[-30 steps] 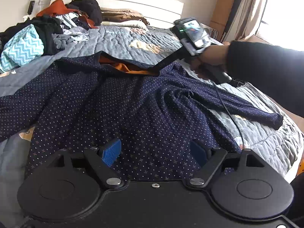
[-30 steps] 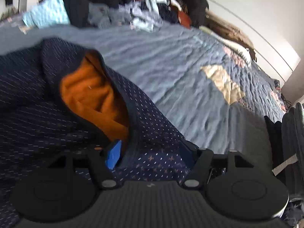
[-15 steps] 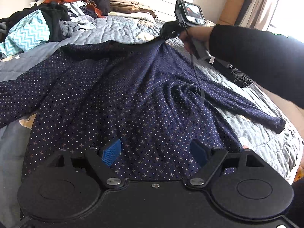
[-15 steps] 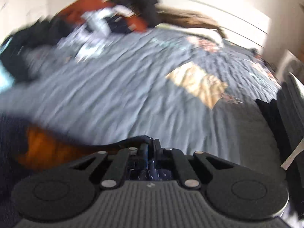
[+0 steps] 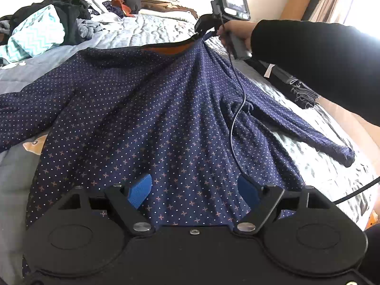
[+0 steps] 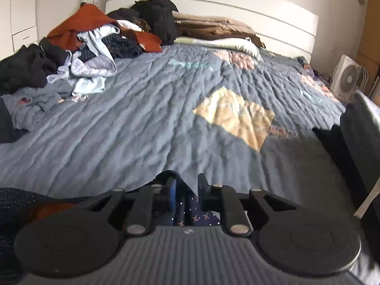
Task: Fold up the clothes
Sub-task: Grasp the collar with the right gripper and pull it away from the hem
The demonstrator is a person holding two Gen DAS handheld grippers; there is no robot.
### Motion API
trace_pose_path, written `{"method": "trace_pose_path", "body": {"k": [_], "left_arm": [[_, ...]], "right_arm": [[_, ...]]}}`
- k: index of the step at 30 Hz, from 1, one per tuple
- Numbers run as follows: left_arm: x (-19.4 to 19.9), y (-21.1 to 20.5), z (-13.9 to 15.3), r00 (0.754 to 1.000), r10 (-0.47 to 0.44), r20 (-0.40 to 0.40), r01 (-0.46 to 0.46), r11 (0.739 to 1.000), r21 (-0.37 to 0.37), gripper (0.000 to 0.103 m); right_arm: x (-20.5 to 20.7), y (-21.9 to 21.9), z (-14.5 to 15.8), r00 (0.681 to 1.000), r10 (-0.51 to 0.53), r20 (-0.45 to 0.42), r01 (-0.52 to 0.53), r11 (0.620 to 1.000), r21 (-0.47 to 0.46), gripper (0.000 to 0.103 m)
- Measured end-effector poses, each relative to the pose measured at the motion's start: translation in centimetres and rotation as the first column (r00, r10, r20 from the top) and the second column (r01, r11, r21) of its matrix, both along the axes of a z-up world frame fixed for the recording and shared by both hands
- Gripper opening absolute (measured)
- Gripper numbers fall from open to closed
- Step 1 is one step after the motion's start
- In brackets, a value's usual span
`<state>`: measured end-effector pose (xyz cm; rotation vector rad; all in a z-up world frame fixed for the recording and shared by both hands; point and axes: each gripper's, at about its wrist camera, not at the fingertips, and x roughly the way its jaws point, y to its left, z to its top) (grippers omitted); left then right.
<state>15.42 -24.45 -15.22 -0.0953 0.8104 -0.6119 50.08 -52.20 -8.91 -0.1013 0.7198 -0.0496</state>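
Navy dotted sweater point(image 5: 147, 109) lies spread across the grey-blue quilt point(image 6: 133, 123), filling the middle of the left wrist view, body fanned out, one sleeve running off to nine o'clock and the other trailing down toward four o'clock, where its cuff point(image 5: 344, 154) rests on the bedding. Up at twelve o'clock the orange lining point(image 5: 166, 48) shows inside the neckline, and that edge is lifted off the bed, pulled taut toward the right gripper point(image 5: 205, 27). A hand point(image 5: 235, 32) in a black sleeve point(image 5: 315, 61) holds that tool, its cable point(image 5: 237, 109) dangling over the cloth.

From the right wrist view, the right gripper's jaws stand narrow and have just been easing open a touch; a fold of the dotted fabric point(image 6: 187, 204) sits between the blue pads, still bunched there, though whether the pads truly press it I cannot tell.

Left gripper point(image 5: 194, 190) hovers low at six o'clock, jaws wide, blue pads either side over the hem, gripping nothing.

Pile of clothes point(image 6: 78, 47) heaps at ten o'clock by the white headboard point(image 6: 237, 11); a small fan point(image 6: 346, 78) stands at two o'clock.
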Motion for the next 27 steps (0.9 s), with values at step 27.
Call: {"method": "trace_pose_path", "body": {"k": [27], "left_arm": [[0.1,0.5,0.6,1.0,0.017,0.004,-0.016,0.999,-0.039,0.078]], "right_arm": [[1.3,14.1,-7.6,0.864,0.406,-0.299,-0.294,0.887,0.355,0.033]]}}
